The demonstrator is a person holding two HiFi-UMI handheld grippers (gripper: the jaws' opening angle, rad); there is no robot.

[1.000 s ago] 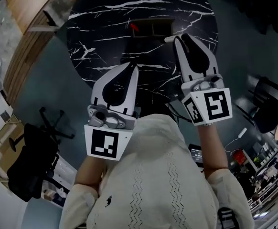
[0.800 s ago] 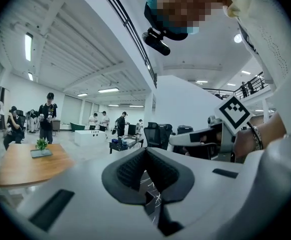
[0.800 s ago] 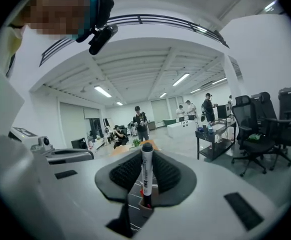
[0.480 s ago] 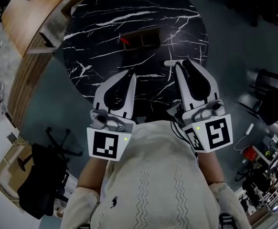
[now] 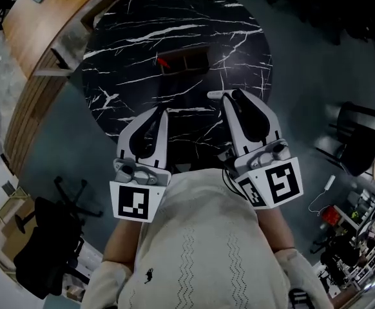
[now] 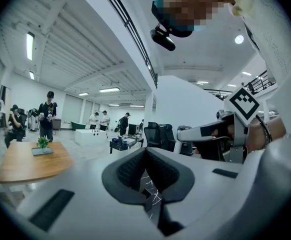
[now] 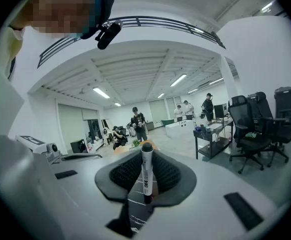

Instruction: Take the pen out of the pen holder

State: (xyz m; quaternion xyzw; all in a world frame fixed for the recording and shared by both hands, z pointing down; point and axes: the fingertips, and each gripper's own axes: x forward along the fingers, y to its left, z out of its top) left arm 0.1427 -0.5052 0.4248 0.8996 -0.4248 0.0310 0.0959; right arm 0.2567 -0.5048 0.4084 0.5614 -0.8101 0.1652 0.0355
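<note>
Pen [image 7: 146,176] in right tool [image 5: 228,98], clear of pen holder [image 5: 186,62].

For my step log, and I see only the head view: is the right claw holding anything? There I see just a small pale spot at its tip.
Observer: Yes. The right gripper view shows the right claw shut on a white marker pen with a black cap.
Operator: And the left claw?
Observer: The left gripper view shows the left claw shut, with nothing between its jaws.
Operator: Is the cap gripped?
Observer: No. The pads press the white barrel, and the cap sticks out past them.
</note>
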